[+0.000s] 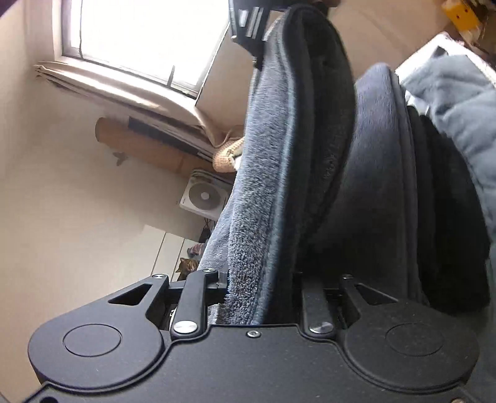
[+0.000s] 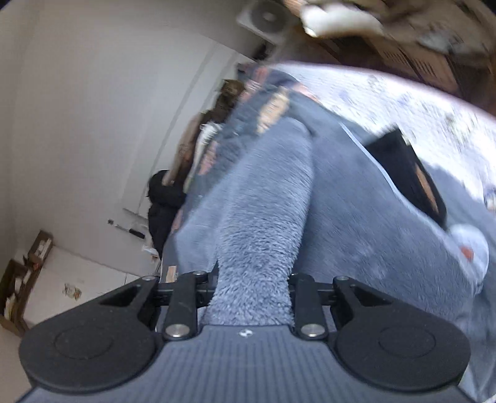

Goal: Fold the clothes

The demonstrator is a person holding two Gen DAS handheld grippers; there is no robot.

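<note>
A grey-blue fleece garment (image 1: 266,173) with dark trim fills the left wrist view. It rises in thick folds from my left gripper (image 1: 263,282), which is shut on a bunched edge; the fabric hides the fingertips. In the right wrist view the same fleece garment (image 2: 266,198) runs out from my right gripper (image 2: 254,279), shut on a thick fold, and spreads over a bed with a floral sheet (image 2: 412,102). A black patch (image 2: 403,167) lies on the fleece to the right. At the top of the left wrist view, a black device (image 1: 246,24) sits at the fabric's upper end.
A pale blue fleece sleeve (image 1: 458,105) is at the right of the left wrist view. A patterned pile of clothes (image 2: 272,99) and a cat (image 2: 231,88) are at the bed's far end. A window (image 1: 139,37), a fan unit (image 1: 204,198) and white walls stand beyond.
</note>
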